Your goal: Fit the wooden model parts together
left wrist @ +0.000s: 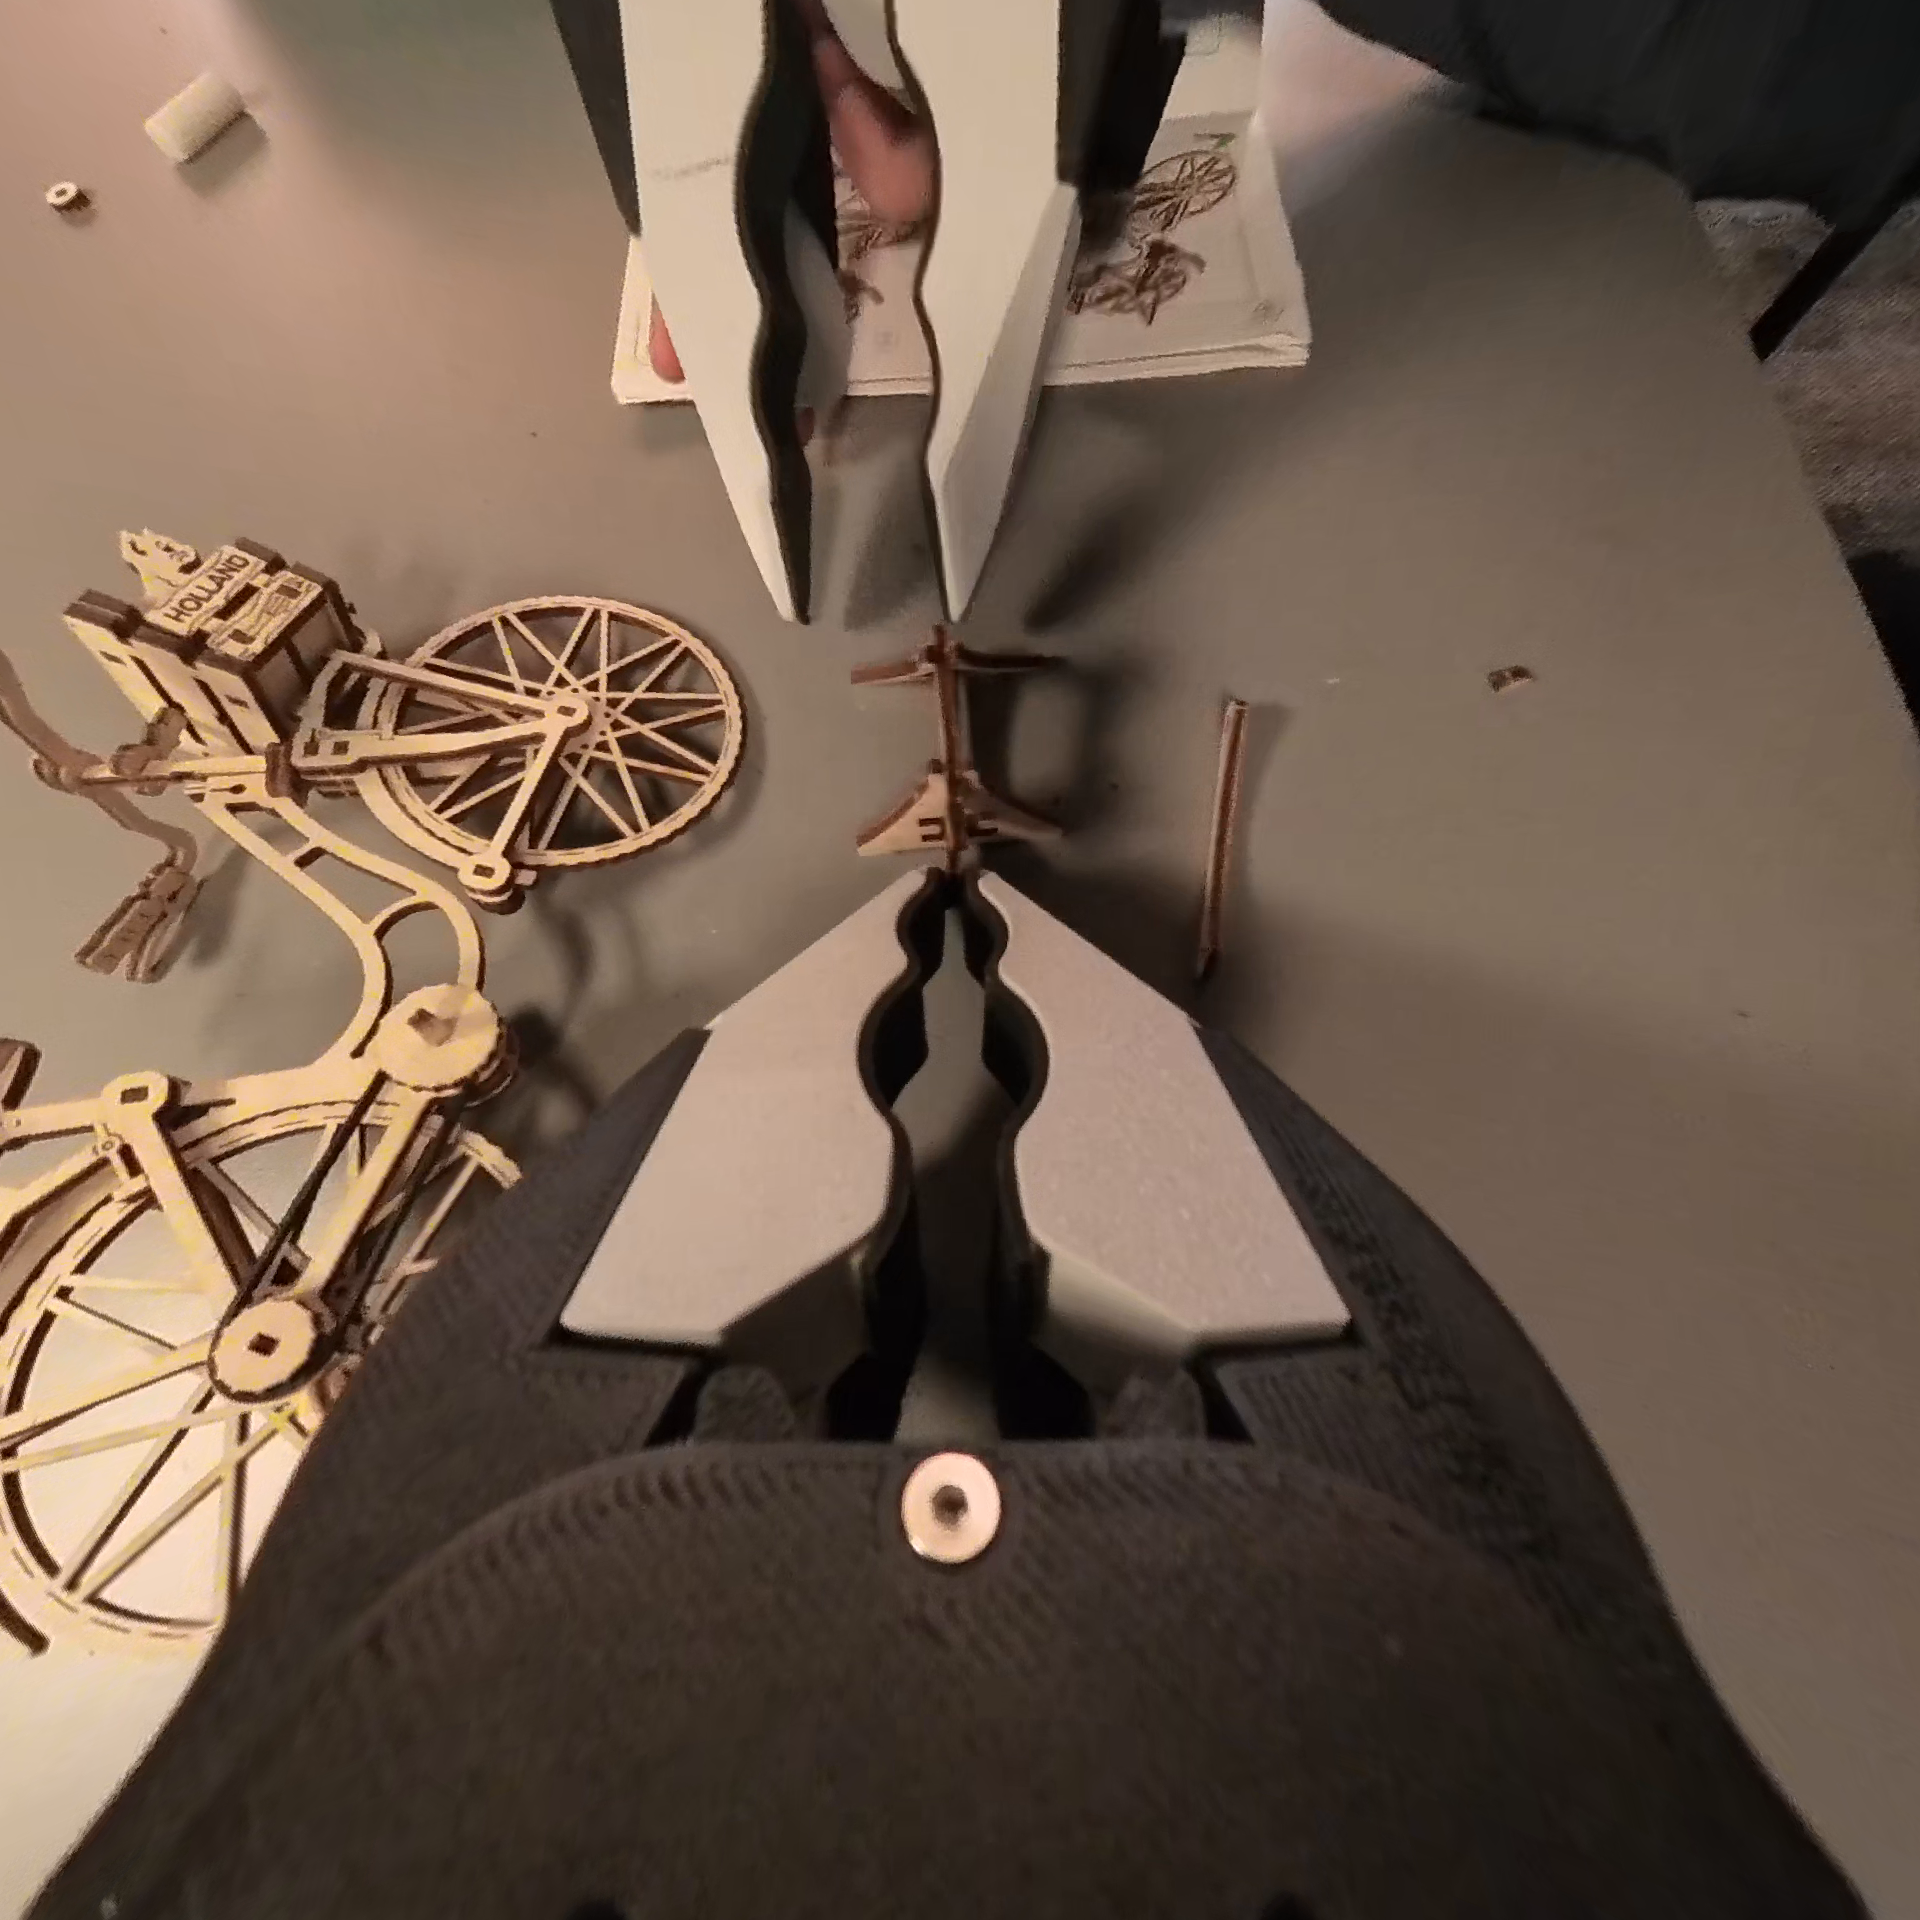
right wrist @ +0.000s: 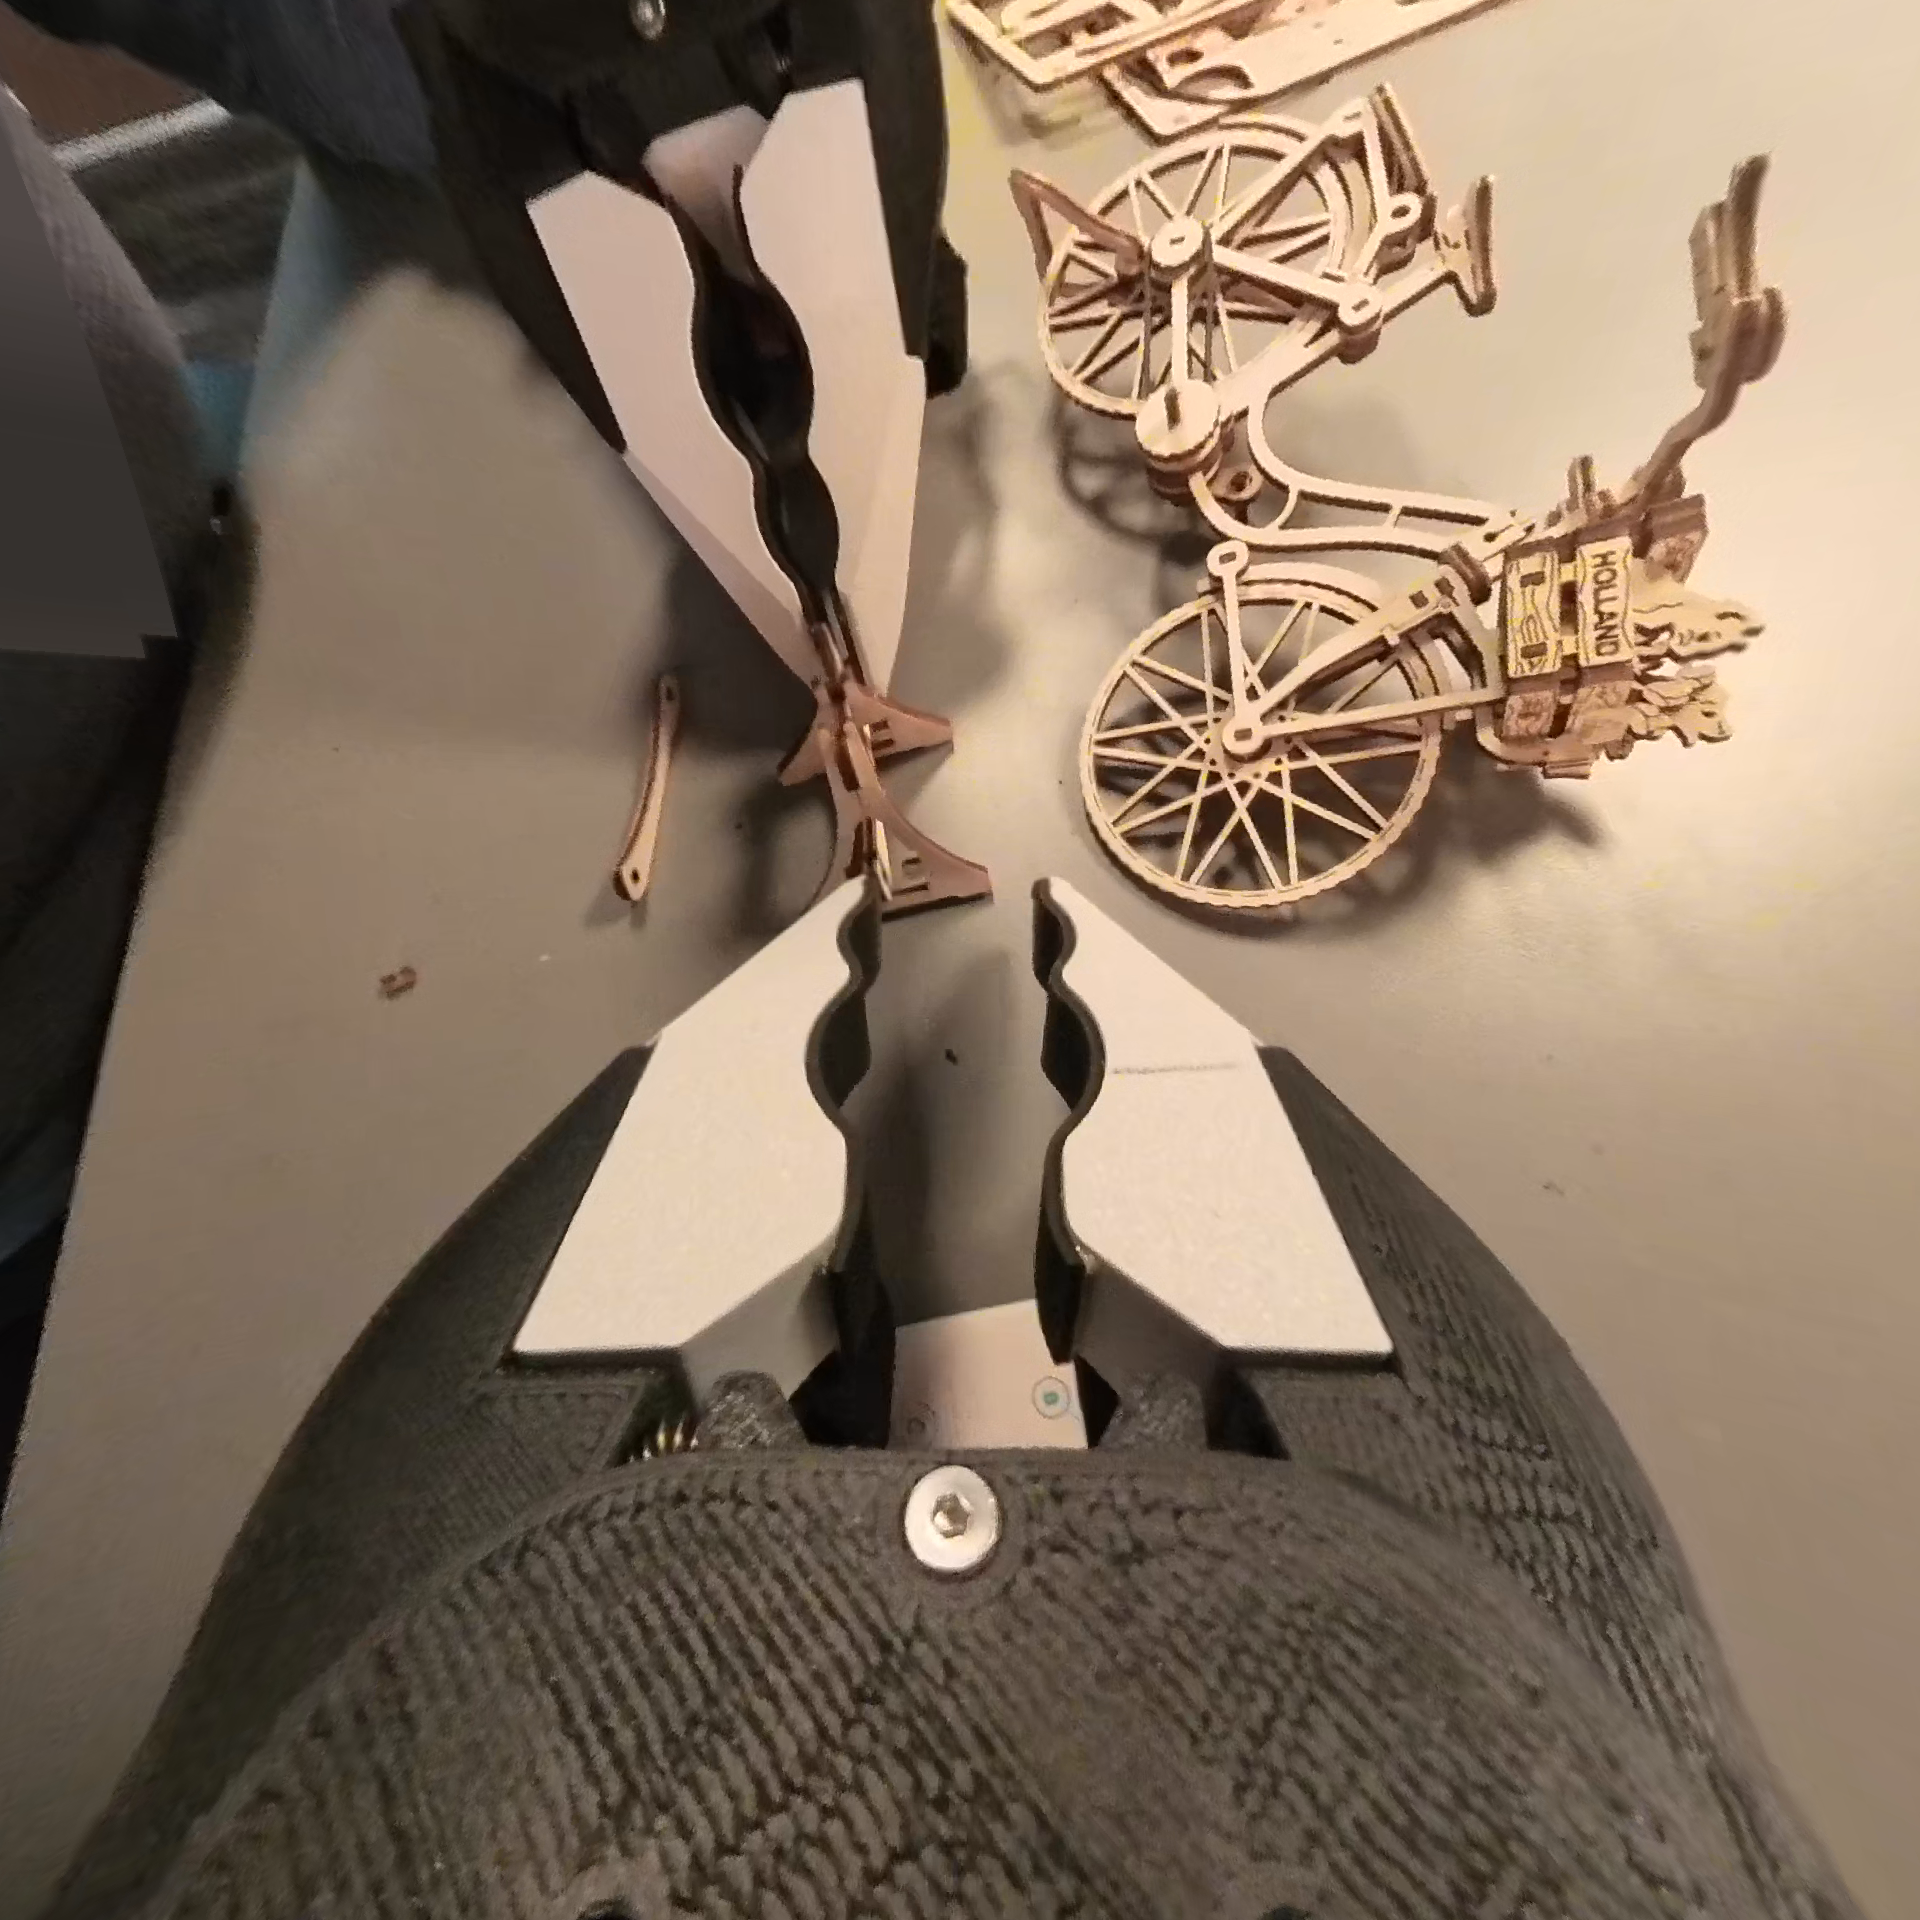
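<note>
A small wooden stand piece with a thin spine and two pairs of triangular feet sits low over the grey table. My left gripper is shut on the near end of its spine. In the right wrist view the left gripper comes in from the top, clamped on the piece. My right gripper is open and empty, its left fingertip just beside the piece's nearest foot. In the left wrist view the right gripper hangs open just beyond the piece's far end.
A part-built wooden bicycle lies on its side beside the piece. A loose curved wooden strip lies on the other side. An instruction booklet, a white cylinder, a tiny gear and wooden part sheets lie farther off. There is about 5 cm between the tips of the two grippers.
</note>
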Demonstrator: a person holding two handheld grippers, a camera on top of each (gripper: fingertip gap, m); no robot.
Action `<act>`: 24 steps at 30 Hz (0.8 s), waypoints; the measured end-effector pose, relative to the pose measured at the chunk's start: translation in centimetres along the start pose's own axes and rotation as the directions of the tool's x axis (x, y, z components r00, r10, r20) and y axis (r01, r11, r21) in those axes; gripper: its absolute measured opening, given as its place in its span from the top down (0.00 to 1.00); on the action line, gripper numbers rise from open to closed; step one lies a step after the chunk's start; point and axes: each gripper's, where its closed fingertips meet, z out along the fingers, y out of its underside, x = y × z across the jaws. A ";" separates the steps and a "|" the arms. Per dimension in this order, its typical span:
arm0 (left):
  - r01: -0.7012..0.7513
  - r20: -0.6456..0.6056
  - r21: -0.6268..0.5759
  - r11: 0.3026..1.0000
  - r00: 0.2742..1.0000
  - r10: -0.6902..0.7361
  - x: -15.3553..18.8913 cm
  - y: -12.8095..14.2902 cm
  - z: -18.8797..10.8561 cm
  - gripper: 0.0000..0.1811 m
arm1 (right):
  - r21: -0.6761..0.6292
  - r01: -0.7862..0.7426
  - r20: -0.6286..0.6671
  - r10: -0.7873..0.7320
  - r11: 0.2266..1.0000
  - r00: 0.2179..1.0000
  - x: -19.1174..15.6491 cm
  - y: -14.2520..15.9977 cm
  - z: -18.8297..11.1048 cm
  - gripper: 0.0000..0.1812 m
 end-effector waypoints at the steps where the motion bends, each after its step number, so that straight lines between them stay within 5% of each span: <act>1: 0.001 -0.003 -0.001 1.000 1.000 -0.001 0.0 0.0 0.0 0.99 | -0.014 0.008 0.004 -0.008 1.000 1.000 0.0 0.1 0.1 0.85; 24: -0.024 -0.042 -0.007 1.000 0.999 0.024 -0.6 -0.1 0.5 0.99 | -0.008 0.045 0.086 -0.044 0.999 0.995 -0.7 0.1 0.4 0.88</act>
